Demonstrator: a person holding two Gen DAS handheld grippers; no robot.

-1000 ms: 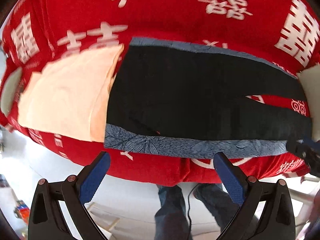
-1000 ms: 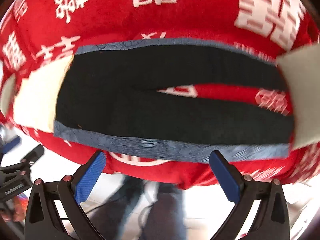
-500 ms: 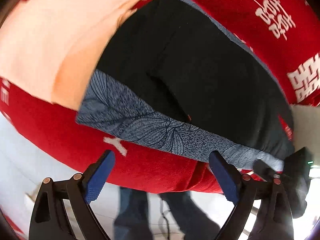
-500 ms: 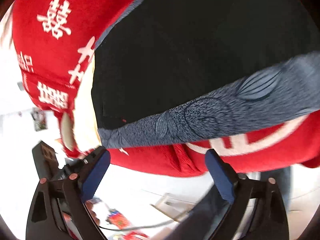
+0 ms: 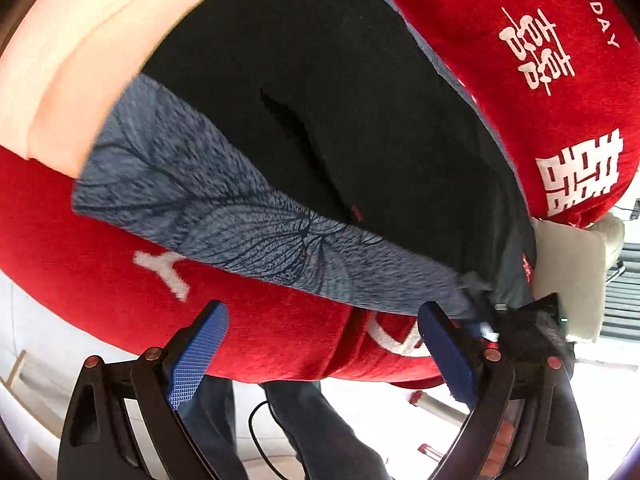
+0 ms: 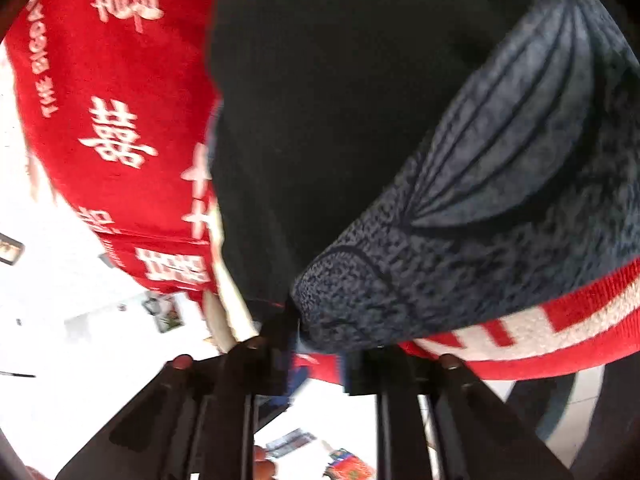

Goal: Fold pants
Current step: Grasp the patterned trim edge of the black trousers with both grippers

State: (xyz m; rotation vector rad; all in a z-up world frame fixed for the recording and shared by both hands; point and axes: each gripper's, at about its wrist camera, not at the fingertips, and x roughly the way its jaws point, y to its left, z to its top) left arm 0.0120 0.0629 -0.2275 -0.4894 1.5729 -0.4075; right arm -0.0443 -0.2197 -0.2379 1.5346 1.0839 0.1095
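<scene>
Lying flat on a red cloth (image 5: 280, 320) printed with white characters, one pair of pants (image 5: 340, 100) is seen: black, with a grey-blue leaf-patterned band (image 5: 224, 216) along the near edge and another along the far edge. The fabric is judged soft, light and limp; it will drape and sag wherever it is not supported, and a pinch at one point is likely to lift only a corner and leave the rest trailing. Hold is best taken on the near band, at two well-separated points, so the edge can be carried over as one line. The right gripper (image 6: 320, 356) is at the band's end, its jaws closing with the cloth corner between them; the blur hides how firmly it is pinched. The left gripper (image 5: 320, 344) is spread wide above the red cloth near the band, with nothing between its fingers. Counted: one pair of pants, two patterned bands, two grippers, one red cloth, one peach cloth (image 5: 80, 60) just beside the pants, apparently tucked partly under them, and one pale cloth (image 5: 568, 264) at their other end.
</scene>
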